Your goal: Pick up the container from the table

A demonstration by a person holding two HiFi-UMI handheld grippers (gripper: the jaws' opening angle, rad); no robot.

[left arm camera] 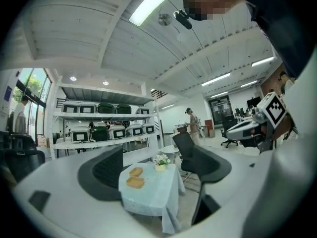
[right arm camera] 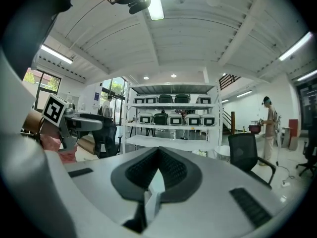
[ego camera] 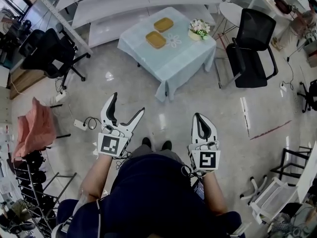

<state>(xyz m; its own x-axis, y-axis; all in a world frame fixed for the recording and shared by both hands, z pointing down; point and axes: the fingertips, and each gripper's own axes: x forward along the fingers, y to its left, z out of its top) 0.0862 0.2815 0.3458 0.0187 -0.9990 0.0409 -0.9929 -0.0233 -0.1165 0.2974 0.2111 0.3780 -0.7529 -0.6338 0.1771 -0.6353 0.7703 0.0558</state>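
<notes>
L claw is held out level over the floor w/ jaws spread wide. Its own view shows nothing btwn them and the pads touch nothing. R claw is held alongside, jaws closed tip to tip w/ only a thin slit behind the tips, nothing in its grip.

Both claws are well apart from the table, which stands ahead of the person under a pale blue cloth hanging over the edges. Two flat tan containers lie on it: far container sits near the table's far corner, near container is just beside it, closer to the table's centre, w/ a small gap btwn them. A pot of flowers stands by the table's right corner.

In the left gripper view the table shows btwn the open jaws, far off, w/ both containers and the flowers on top.

A black chair stands beside the table's right side. Shelves w/ boxes stand in the background of the right gripper view.
</notes>
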